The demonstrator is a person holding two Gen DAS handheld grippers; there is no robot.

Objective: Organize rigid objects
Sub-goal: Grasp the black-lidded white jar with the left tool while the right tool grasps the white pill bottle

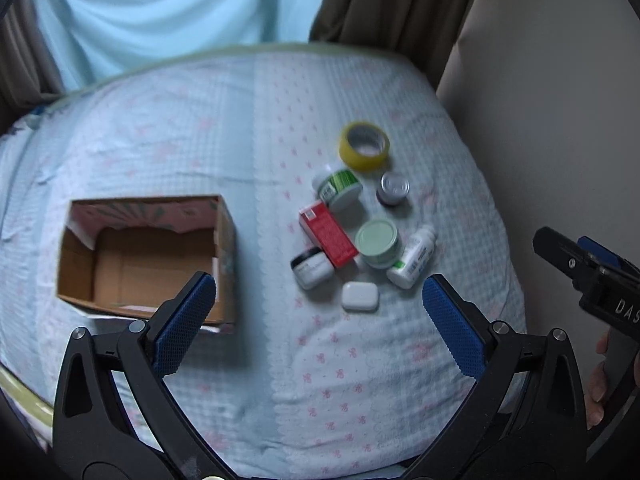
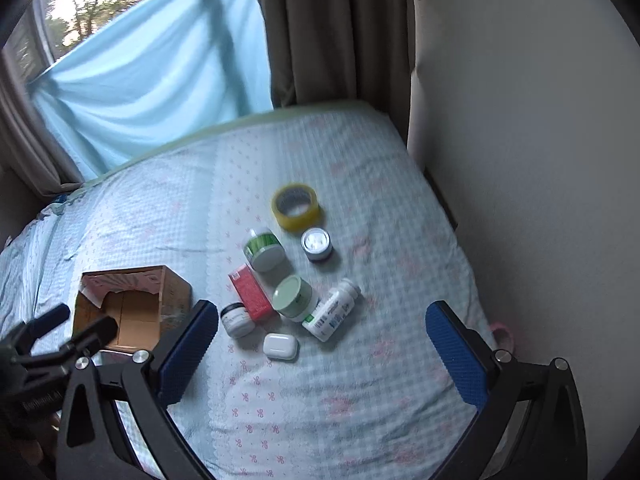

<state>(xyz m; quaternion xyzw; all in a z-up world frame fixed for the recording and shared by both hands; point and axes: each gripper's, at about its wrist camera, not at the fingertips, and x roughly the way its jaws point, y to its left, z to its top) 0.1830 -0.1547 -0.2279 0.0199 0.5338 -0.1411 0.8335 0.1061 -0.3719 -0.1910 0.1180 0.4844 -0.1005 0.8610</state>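
Small objects lie in a cluster on the bed: a yellow tape roll, a green-labelled jar, a silver-lidded jar, a red box, a pale green round tin, a white pill bottle, a dark-lidded small jar and a white earbud case. An open cardboard box sits left of them. My left gripper and right gripper are open and empty above the bed.
The bed has a light blue checked cover with pink bows. A beige wall runs along its right side. Curtains and a blue sheet hang behind. The right gripper's body shows at the left view's right edge.
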